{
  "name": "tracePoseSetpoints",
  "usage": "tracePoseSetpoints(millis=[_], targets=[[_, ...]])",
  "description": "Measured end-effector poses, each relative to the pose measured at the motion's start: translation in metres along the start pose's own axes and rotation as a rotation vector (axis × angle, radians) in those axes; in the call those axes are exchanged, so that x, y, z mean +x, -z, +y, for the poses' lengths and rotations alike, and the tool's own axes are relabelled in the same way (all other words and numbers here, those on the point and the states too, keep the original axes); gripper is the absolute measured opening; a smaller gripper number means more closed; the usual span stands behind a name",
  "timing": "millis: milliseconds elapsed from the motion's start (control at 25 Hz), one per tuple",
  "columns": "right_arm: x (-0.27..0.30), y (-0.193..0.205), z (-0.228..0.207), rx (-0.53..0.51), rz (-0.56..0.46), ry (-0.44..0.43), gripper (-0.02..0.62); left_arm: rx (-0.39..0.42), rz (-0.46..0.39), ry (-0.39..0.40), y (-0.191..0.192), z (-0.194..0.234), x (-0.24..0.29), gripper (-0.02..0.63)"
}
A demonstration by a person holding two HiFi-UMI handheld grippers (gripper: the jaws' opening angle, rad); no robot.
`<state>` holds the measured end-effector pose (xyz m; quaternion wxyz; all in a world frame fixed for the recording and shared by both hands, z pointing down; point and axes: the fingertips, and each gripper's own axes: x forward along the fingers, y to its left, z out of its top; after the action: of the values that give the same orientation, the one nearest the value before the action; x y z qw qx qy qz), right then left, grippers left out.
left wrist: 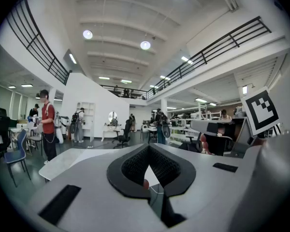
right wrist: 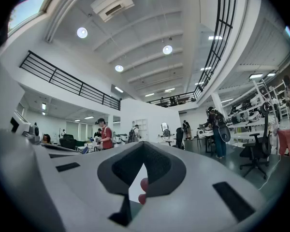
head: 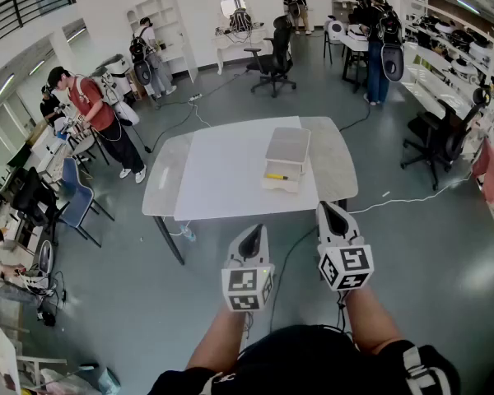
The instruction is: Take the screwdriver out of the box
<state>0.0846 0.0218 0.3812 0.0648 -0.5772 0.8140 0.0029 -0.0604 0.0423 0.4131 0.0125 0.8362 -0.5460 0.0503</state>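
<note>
An open white box (head: 285, 164) stands on the white table (head: 222, 175), right of its middle, lid tipped back. A yellow-handled screwdriver (head: 276, 176) lies in the tray at the box's near side. My left gripper (head: 253, 231) and my right gripper (head: 324, 207) hover short of the table's near edge, both pointing at the box and apart from it. Each is shut with nothing between its tips. The left gripper view shows my left gripper (left wrist: 148, 148) with its jaws together over the table (left wrist: 63, 161). In the right gripper view my right gripper (right wrist: 144, 144) is shut too.
A black office chair (head: 273, 60) stands behind the table and another (head: 435, 142) to its right. A blue chair (head: 76, 200) is at the left. People stand at workbenches round the hall. Cables (head: 395, 200) trail over the grey floor.
</note>
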Motion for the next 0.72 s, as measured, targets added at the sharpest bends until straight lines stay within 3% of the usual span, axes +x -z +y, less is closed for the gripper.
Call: tracePoseSetpoints(millis=[720], targets=[[-0.008,0.000,-0.029,0.026,-0.028,0.010,0.012,-0.007,0.000,-0.002,0.002,-0.021,0.018,0.006]])
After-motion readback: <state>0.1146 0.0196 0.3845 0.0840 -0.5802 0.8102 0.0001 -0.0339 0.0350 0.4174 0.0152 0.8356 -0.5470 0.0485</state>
